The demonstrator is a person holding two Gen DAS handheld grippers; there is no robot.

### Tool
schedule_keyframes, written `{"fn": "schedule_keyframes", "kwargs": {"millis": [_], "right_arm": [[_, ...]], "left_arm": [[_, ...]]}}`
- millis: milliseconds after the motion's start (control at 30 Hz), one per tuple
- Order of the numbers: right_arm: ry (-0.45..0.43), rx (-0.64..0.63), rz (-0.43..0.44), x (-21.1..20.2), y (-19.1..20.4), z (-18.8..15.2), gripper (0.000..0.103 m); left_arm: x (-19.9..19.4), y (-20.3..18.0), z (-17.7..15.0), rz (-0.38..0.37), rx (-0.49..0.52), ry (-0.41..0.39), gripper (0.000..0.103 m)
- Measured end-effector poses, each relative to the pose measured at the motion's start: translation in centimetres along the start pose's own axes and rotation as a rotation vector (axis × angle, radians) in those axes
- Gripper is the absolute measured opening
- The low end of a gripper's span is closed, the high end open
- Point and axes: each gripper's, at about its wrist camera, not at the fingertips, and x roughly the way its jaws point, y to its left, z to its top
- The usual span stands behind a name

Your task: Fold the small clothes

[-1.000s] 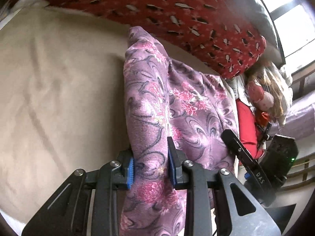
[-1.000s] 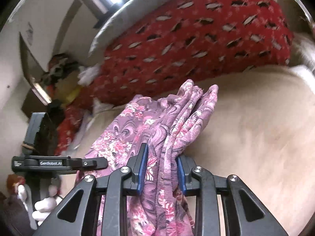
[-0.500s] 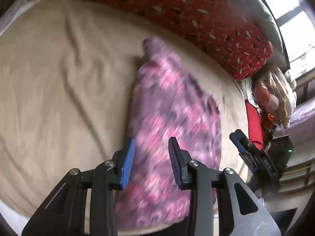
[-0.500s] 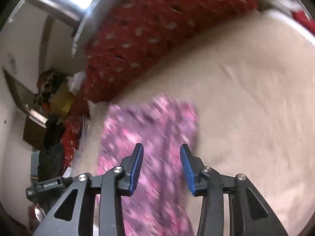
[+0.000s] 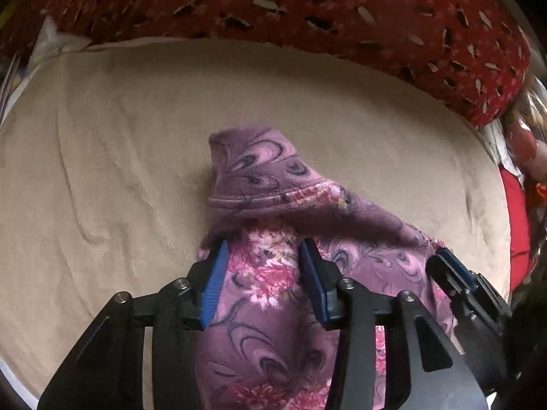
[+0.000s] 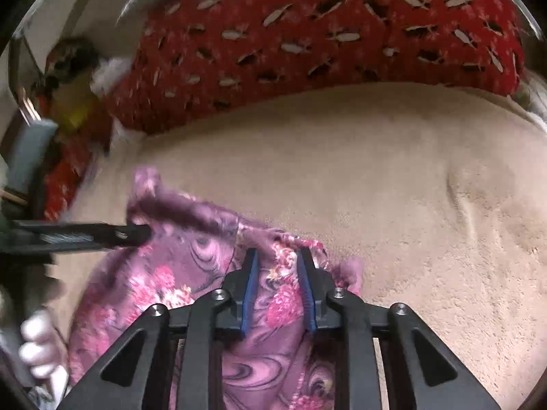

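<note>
Both tools are now working low over the purple floral garment [image 5: 273, 273], lowered from hanging onto the beige bed [image 5: 119, 143]: left tool [image 5: 261, 276] is opening, releasing; right tool [image 6: 277, 285] is closing on a fold.

purple floral garment [image 5: 273, 177] lies bunched on the beige bed cover, top flap folded over.

Both my grippers are matte black. My left gripper [image 5: 261, 278] has blue ribbed pads on angular fingers [image 5: 314, 276], silver screw heads at each linkage pivot, triangular cut-outs in the outer arms. My right gripper [image 6: 277, 285] is the same build: thin blue pads, silver screws.
</note>
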Motion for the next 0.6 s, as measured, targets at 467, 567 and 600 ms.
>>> {"fn": "schedule_keyframes", "kwargs": {"millis": [467,567,600], "right_arm": [[0.094,-0.136,0.068,-7.8,2.5,-7.6,0.043],[0.076,-0.198,0.113,-10.5,3.3,-9.8,0.043],[0.105,-0.223,0.078,-10.2,3.3,-11.0,0.043]], "left_arm": [[-5.8,2.9,-10.2,-0.131,-0.046,0.029,0.06],[-7.4,3.3,-12.8,-0.094,-0.021,-0.02,0.065],[-6.8,3.4,-13.6,-0.08,-0.017,-0.009,0.066]]}}
